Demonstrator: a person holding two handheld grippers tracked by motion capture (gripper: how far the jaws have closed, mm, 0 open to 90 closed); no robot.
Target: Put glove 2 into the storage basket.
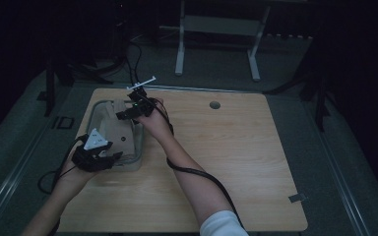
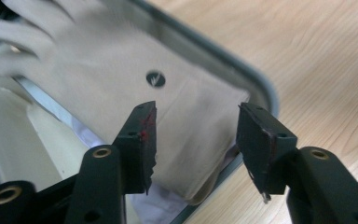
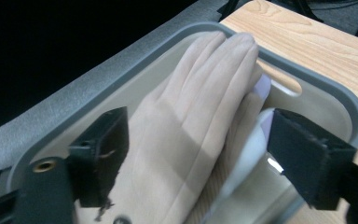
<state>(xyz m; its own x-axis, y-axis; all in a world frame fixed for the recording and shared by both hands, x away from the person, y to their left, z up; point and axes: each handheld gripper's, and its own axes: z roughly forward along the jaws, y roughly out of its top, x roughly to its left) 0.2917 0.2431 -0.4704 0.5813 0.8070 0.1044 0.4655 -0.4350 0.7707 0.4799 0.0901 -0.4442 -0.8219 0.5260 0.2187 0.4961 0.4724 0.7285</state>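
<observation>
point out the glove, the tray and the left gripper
glove (image 3: 186, 116): right gripper view, on its palm
tray (image 3: 307, 77): right gripper view, on its grey rim
left gripper (image 2: 196, 140): left gripper view, midway between its fingertips

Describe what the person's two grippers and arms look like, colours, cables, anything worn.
Both grippers are black. The left gripper carries a grey three-cornered plate; the right gripper has a white bracket on top and a thick black cable trailing along the forearm. Its arm wears a white sleeve. Reddish marks show on one left pad.
</observation>
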